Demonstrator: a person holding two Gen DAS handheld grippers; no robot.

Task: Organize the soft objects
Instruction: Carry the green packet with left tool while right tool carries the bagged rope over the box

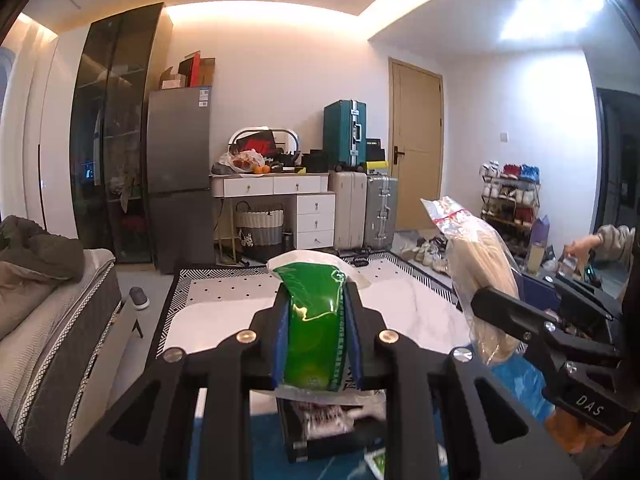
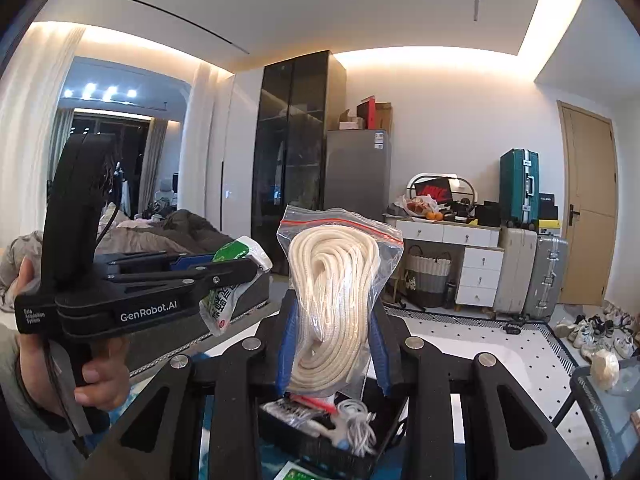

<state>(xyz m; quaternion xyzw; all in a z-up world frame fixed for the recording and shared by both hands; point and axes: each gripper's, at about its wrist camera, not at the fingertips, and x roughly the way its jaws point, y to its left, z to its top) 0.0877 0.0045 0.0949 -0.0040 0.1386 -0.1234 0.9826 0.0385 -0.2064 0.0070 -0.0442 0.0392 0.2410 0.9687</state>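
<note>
At frame centre the left tongs [image 1: 316,344] pinch a green packet [image 1: 314,320]; the right tongs [image 2: 334,344] pinch a bag of rope [image 2: 340,296], both above the black basket [image 2: 320,436]. The slippery plastic may slide out if lifted fast

Grey fridge [image 1: 180,176] stands against the far wall, white drawer desk [image 1: 280,200] beside it, teal suitcase [image 1: 345,134] stacked above two pale suitcases [image 1: 366,210], wooden door [image 1: 416,144] shut.

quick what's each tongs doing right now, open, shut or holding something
Left tongs: shut on the green packet.
Right tongs: shut on the bag of white rope.
</note>
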